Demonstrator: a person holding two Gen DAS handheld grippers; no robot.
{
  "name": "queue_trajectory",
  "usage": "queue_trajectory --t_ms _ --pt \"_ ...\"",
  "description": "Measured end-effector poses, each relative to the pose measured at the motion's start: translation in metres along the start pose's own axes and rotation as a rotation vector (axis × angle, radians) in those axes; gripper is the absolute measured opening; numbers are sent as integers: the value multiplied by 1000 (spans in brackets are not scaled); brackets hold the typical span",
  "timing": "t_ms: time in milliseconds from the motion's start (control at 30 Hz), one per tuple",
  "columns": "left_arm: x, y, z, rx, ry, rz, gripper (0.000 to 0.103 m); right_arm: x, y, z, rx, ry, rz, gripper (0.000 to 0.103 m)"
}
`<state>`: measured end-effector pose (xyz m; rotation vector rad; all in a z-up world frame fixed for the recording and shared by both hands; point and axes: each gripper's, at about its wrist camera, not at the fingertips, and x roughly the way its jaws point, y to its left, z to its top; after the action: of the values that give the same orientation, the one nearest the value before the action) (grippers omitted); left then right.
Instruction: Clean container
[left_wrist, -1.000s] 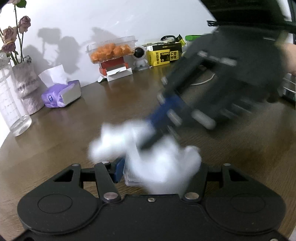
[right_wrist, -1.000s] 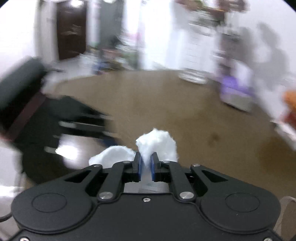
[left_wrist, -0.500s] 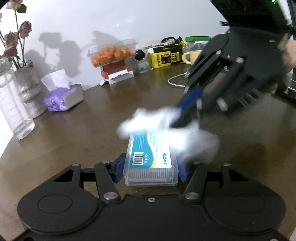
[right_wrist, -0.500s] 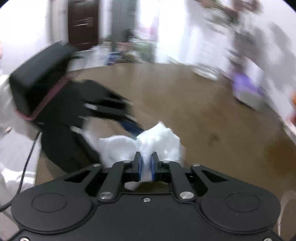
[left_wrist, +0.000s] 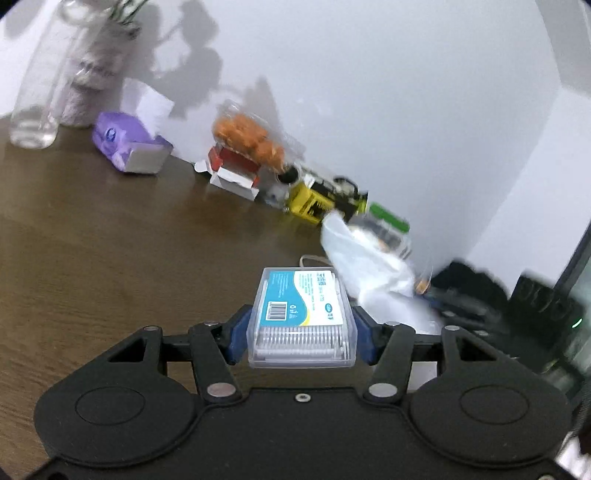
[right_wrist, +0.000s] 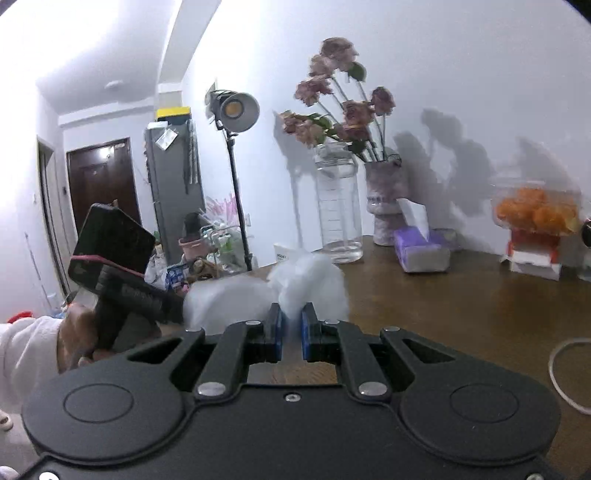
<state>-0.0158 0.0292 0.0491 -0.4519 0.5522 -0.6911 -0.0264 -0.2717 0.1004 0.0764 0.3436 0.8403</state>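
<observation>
The left hand-held gripper (left_wrist: 301, 334) clamps the container (left_wrist: 301, 321) above the worktop (left_wrist: 110, 236), the right hand-held gripper (right_wrist: 291, 334) pinches a tissue (right_wrist: 306, 280) just right, so wiping looks unfinished.

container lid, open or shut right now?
Shut. The clear container, clamped between the left tongs, shows its labelled lid lying flat and flush on the body, with no gap visible.

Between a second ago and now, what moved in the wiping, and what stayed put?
The white tissue has come off the clear container: it covered the lid a second ago and now sits to its right, past the lid. Both views have tilted and swung. Unchanged: the left claw still grips the container, and the right claw still pinches the tissue.
</observation>
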Motion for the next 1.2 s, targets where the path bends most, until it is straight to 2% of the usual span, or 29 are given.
queue_trajectory --t_ms 100,200,267,333,400,433,533,567,600,667,700,800,867,967,1033,1167,1200 --pt "1 -5 -1 -14 -18 -3 55 3 -12 -3 75 -37 -47 10" --pt "-1 3 3 -64 -43 -7 55 8 -7 -2 84 -85 5 10" --pt "-7 10 8 -117 -70 -20 55 -3 -1 -8 54 -72 58 10" --pt "-8 14 12 -179 -83 -45 55 -7 -7 -14 78 -43 9 10" --pt "-4 13 12 -237 -81 -64 55 -5 -21 -14 158 -70 -52 10" --pt "-1 13 11 -274 -82 -73 55 -4 -24 -14 195 -114 -55 10" --pt "5 21 7 -437 -116 -80 55 4 -12 -11 280 -231 17 10" --pt "5 27 5 -498 -127 -86 55 6 -1 -12 280 -252 24 13" --pt "3 33 4 -549 -134 -93 55 6 6 -15 275 -259 5 13" --pt "0 40 3 -617 -144 -111 55 5 9 -23 288 -246 33 11" --pt "-1 42 3 -638 -147 -121 55 4 7 -28 304 -240 37 11" --pt "-1 40 5 -661 -149 -152 55 11 -10 -34 395 -260 -43 11" --pt "0 39 5 -681 -158 -166 55 15 -13 -35 448 -295 -24 11" --pt "0 44 3 -716 -183 -198 55 12 7 -36 380 -275 77 11" --pt "1 42 -1 -731 -190 -212 55 9 12 -42 349 -244 53 11" --pt "8 36 -13 -775 -182 -236 55 11 -21 -50 518 -330 -30 11" --pt "9 36 -14 -784 -190 -235 55 12 -21 -48 529 -353 -15 11"
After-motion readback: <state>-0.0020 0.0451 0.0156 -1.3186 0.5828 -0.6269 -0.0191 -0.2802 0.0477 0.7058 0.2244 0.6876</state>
